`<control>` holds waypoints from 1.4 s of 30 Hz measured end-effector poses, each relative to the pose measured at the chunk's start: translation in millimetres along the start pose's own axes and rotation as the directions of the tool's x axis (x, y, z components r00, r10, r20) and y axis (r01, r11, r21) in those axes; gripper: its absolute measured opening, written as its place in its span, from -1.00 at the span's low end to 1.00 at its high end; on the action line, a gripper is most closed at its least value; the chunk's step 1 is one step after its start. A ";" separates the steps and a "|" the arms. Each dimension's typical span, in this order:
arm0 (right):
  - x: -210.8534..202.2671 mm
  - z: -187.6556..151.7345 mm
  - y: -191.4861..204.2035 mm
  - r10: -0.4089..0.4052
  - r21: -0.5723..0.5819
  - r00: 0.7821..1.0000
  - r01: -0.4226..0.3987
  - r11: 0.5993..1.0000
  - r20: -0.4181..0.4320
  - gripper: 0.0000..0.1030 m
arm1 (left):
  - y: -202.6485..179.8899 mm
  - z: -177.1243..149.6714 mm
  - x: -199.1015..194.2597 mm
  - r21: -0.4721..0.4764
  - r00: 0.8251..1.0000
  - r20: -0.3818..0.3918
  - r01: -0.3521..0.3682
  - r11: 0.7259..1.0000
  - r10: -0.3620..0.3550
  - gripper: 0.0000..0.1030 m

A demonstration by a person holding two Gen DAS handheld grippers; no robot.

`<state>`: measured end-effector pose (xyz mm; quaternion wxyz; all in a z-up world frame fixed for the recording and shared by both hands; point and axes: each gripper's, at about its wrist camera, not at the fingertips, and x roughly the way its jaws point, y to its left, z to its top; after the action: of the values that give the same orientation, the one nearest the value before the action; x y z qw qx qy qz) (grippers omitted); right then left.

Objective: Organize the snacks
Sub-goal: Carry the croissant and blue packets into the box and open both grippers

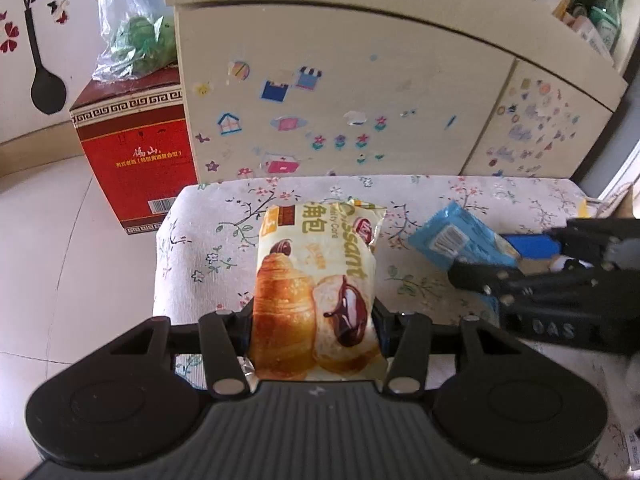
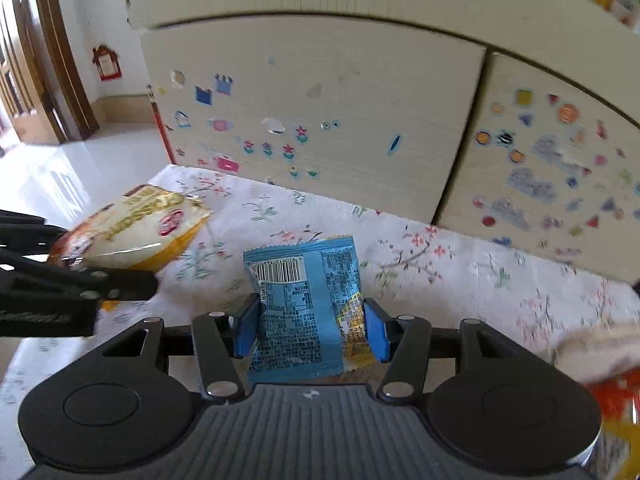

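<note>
A yellow croissant packet (image 1: 316,280) stands lengthwise in my left gripper (image 1: 314,320), whose black fingers are shut on its sides above the flowered cloth. The same croissant packet (image 2: 136,232) shows at the left of the right wrist view, with the left gripper (image 2: 80,284) beside it. A blue snack packet (image 2: 304,300), barcode side up, sits between the blue pads (image 2: 376,328) of my right gripper (image 2: 310,324), which press on its edges. In the left wrist view the blue packet (image 1: 452,236) shows at the right, with one blue pad (image 1: 532,246) of the right gripper next to it.
A flowered cloth (image 1: 420,280) covers the low surface. Behind it stands a pale cabinet (image 1: 340,100) covered in stickers. A red carton (image 1: 136,160) with a plastic bag (image 1: 132,28) on top stands on the tiled floor at the left. Something orange and blurred (image 2: 612,400) lies at the right.
</note>
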<state>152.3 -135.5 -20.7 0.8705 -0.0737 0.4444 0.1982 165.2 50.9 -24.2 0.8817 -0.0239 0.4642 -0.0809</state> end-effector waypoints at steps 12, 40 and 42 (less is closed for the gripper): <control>-63.2 -26.4 12.9 -0.030 0.073 0.998 0.026 0.997 0.058 0.17 | -27.9 -6.1 -43.1 0.055 0.997 0.061 0.038 0.998 -0.042 -0.03; -192.4 -102.9 7.8 -0.079 0.351 0.981 0.013 0.936 0.176 0.18 | -82.9 -45.3 -131.2 0.083 0.966 0.160 0.193 0.978 -0.204 -0.03; -195.5 -108.0 3.9 -0.087 0.367 0.981 0.018 0.930 0.173 0.18 | -87.4 -51.1 -134.0 0.090 0.965 0.157 0.200 0.976 -0.212 -0.03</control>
<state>-32.6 -219.5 72.3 0.9117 0.0955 0.3881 0.0952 38.1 -11.5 66.2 0.9043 -0.0461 0.3810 -0.1869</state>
